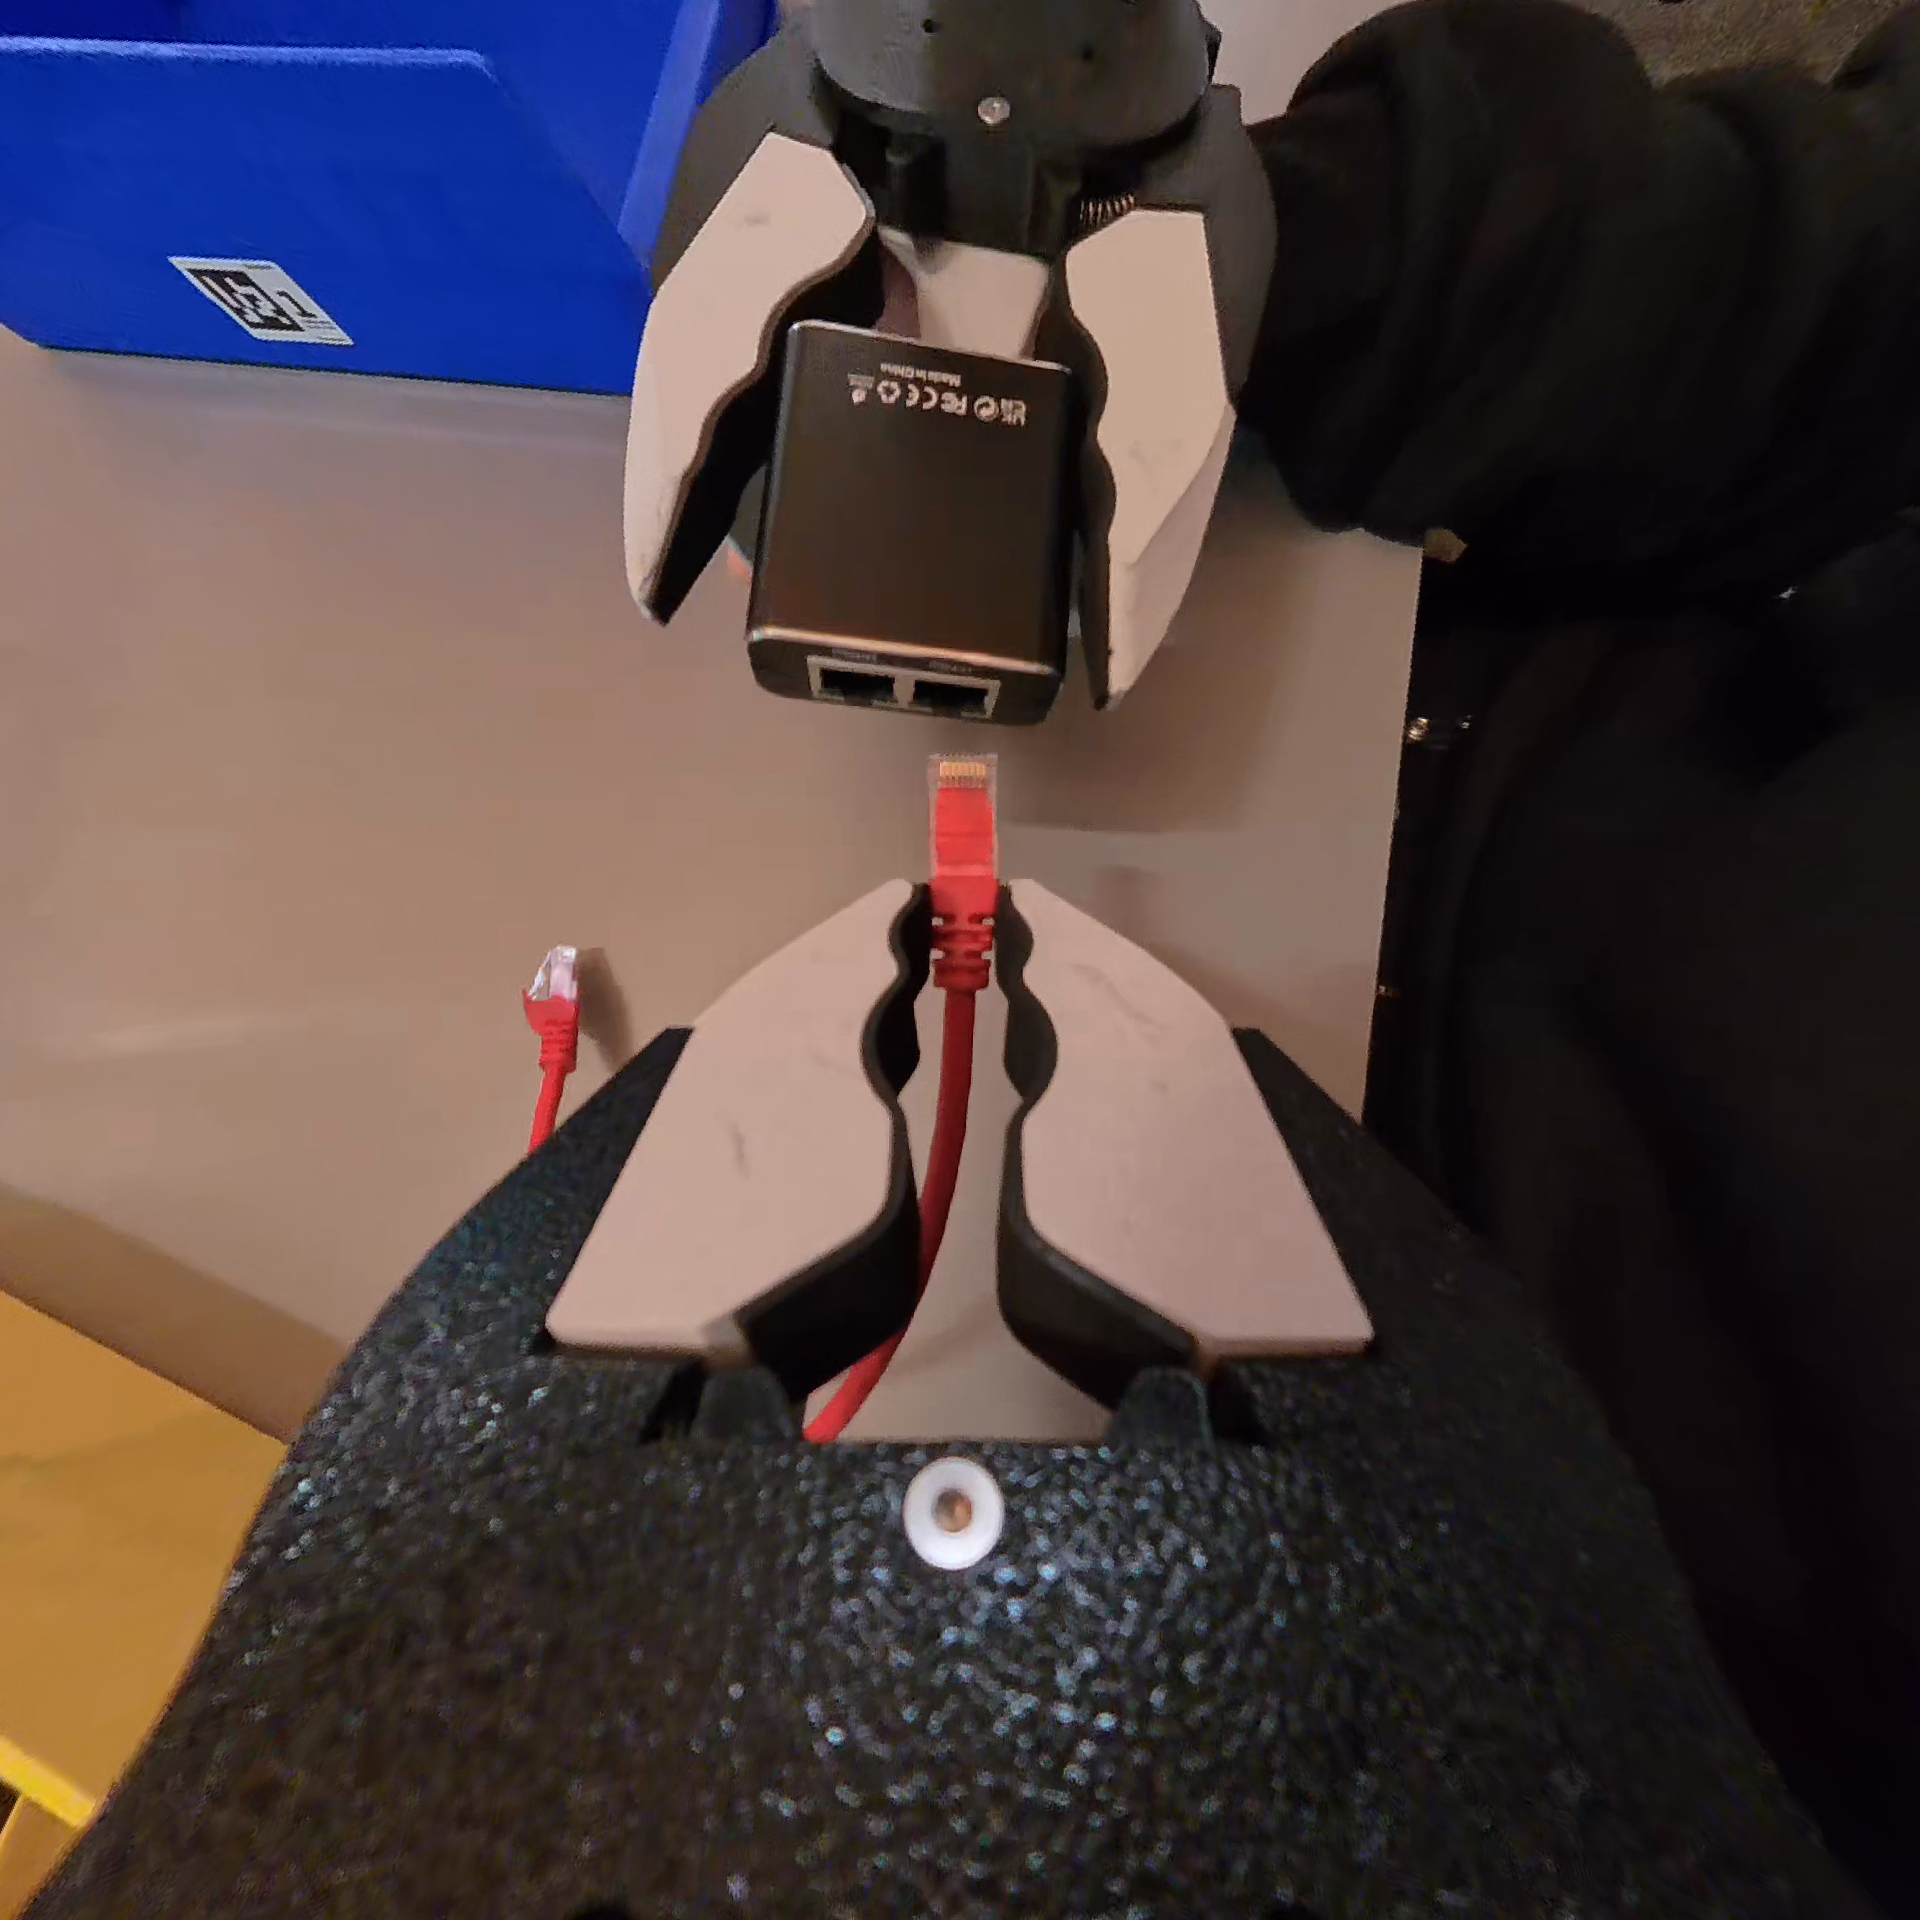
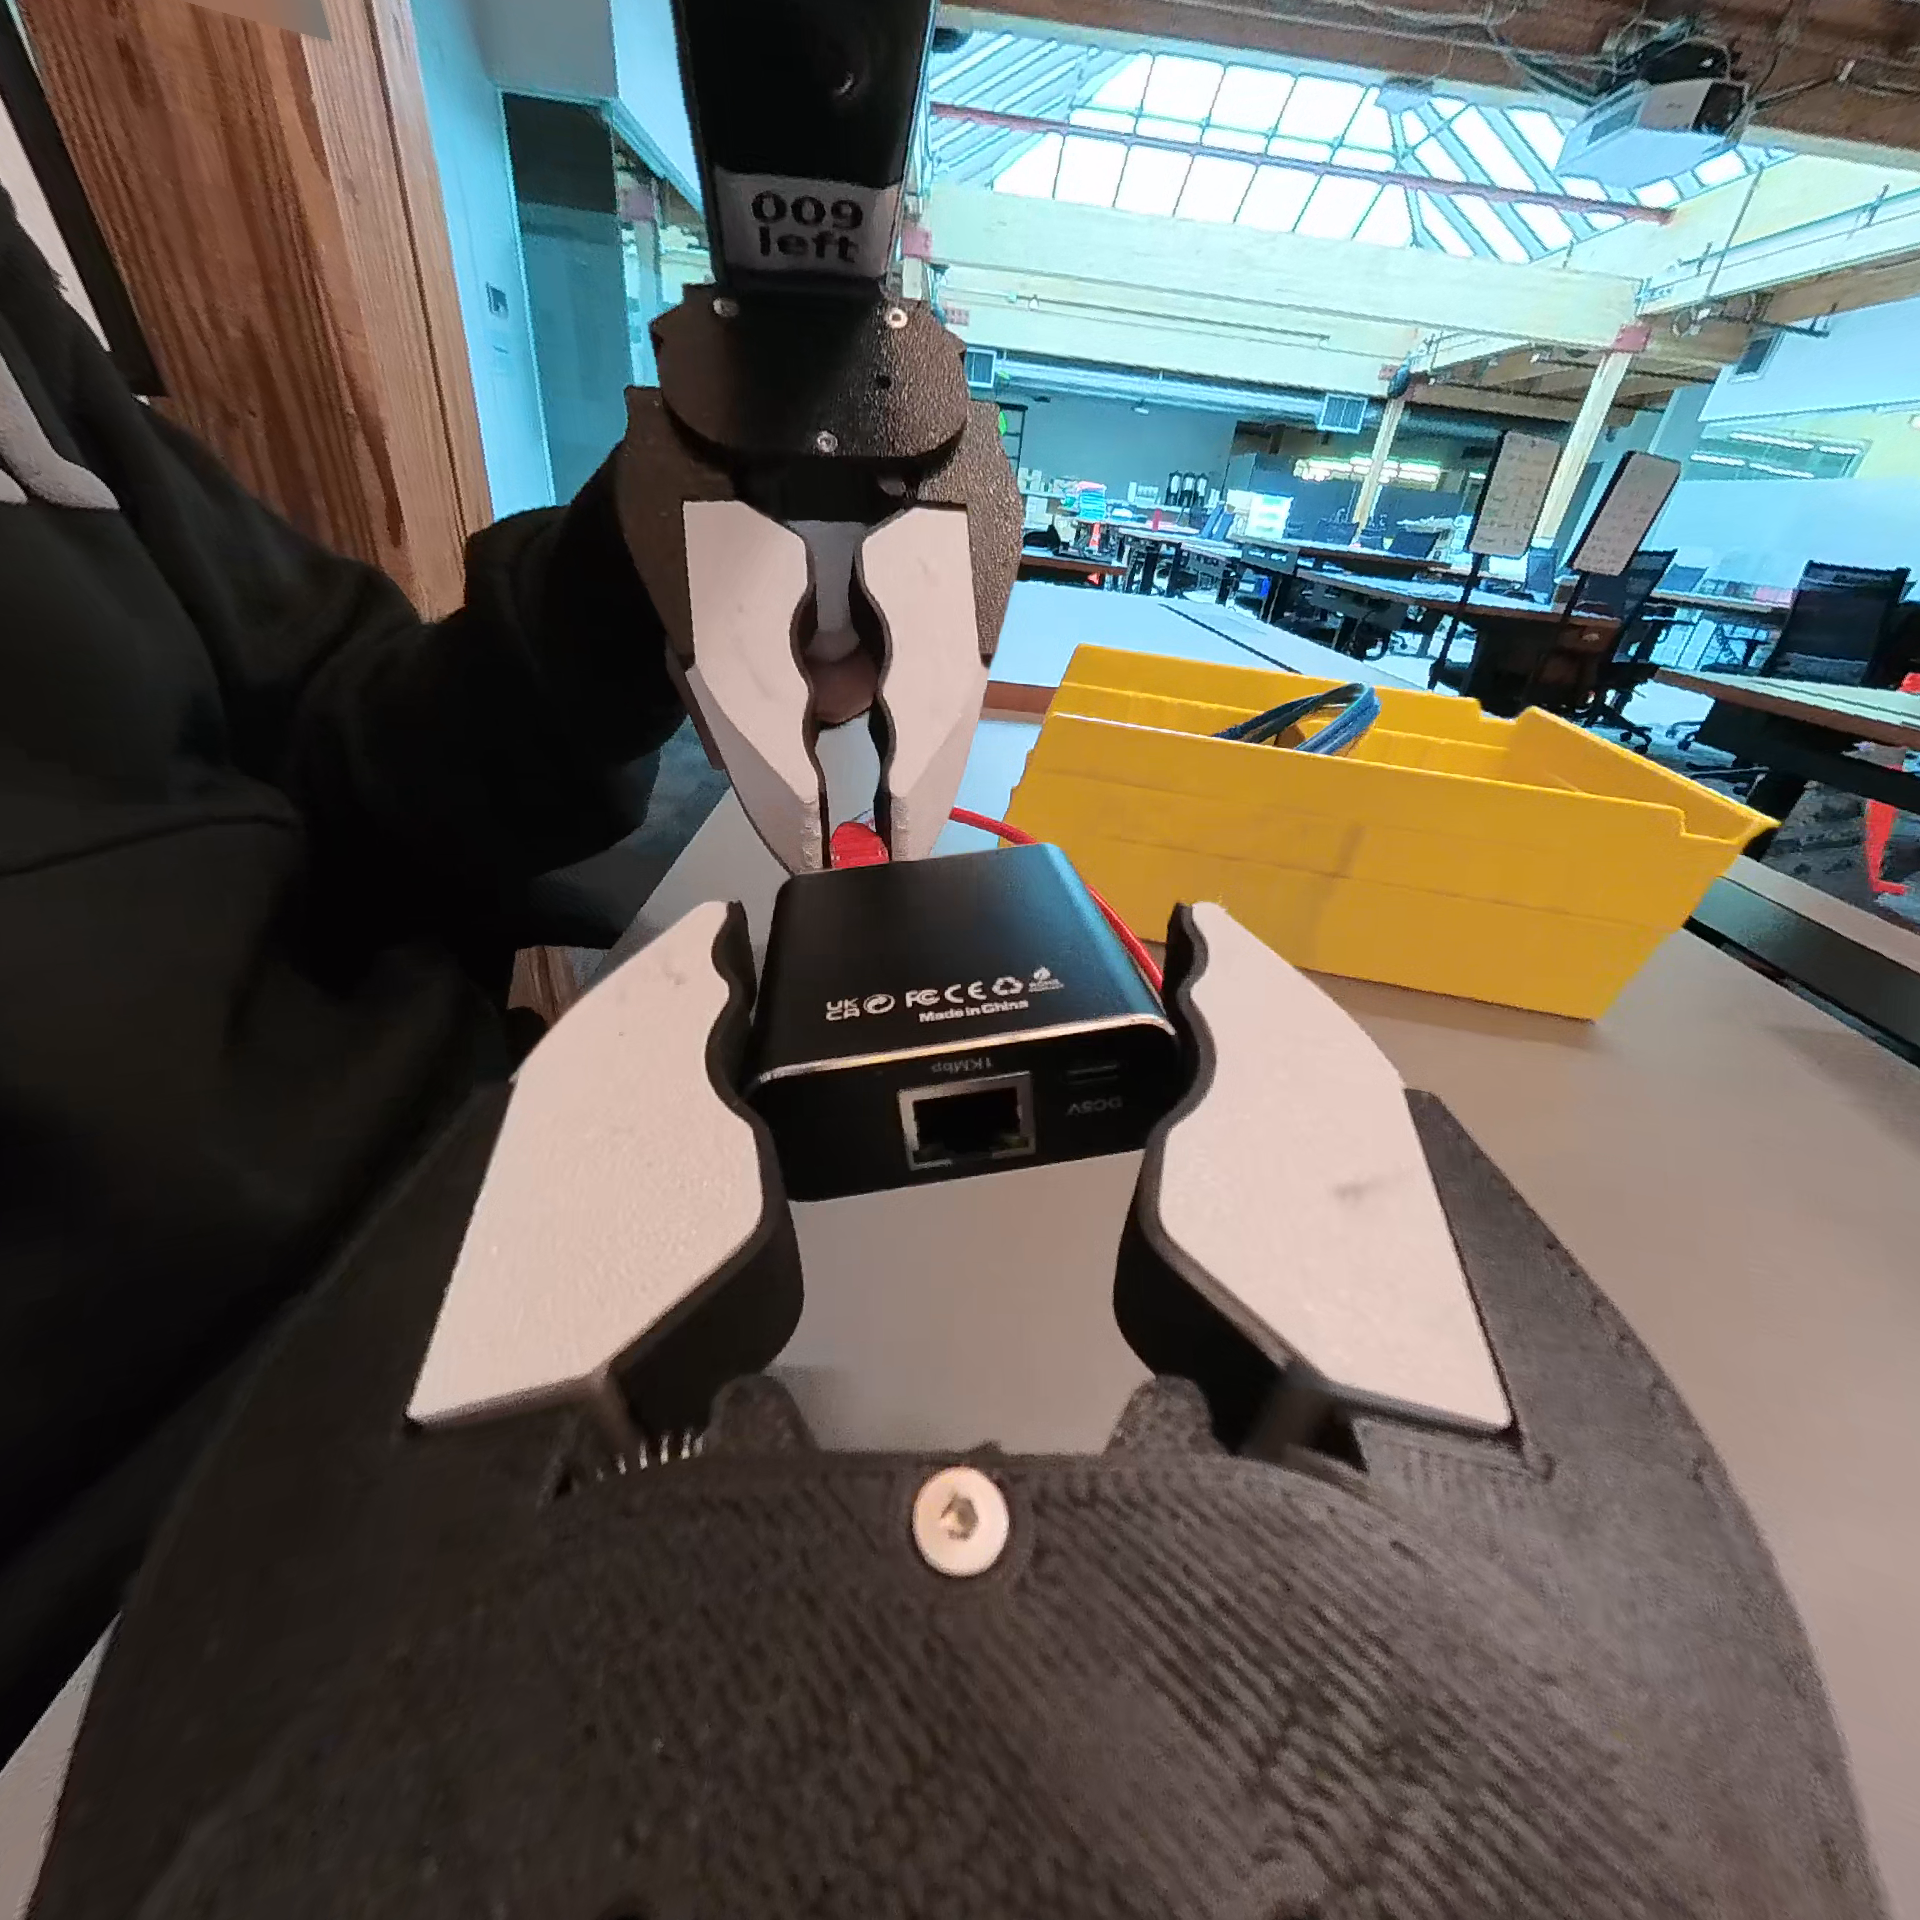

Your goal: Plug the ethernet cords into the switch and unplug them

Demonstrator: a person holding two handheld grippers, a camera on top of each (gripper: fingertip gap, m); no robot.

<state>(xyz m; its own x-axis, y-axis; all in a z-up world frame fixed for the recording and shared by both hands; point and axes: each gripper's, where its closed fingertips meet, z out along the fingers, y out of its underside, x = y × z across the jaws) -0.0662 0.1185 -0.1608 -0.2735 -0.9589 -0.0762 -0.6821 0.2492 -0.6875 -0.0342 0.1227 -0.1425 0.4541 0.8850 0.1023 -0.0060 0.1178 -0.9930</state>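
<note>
The small black metal switch (image 1: pixel 909 520) is clamped in the right claw (image 1: pixel 894 644) at twelve o'clock, its two ports just beyond the clear plug of the red ethernet cord (image 1: pixel 962 831), itself pinched in the left claw (image 1: pixel 961 894). Insertion is judged in hand; the right-hand port must be met squarely. A second red cord end (image 1: pixel 551 1008) lies on the grey surface (image 1: pixel 312 727) at nine o'clock.

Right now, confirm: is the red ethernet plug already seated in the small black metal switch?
No: the red ethernet plug sits just short of the small black metal switch, a gap showing.

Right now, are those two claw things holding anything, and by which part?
Yes. The left gripper pinches a red ethernet cord by its strain-relief boot behind the plug. The right gripper clamps the black switch by its two sides.
</note>
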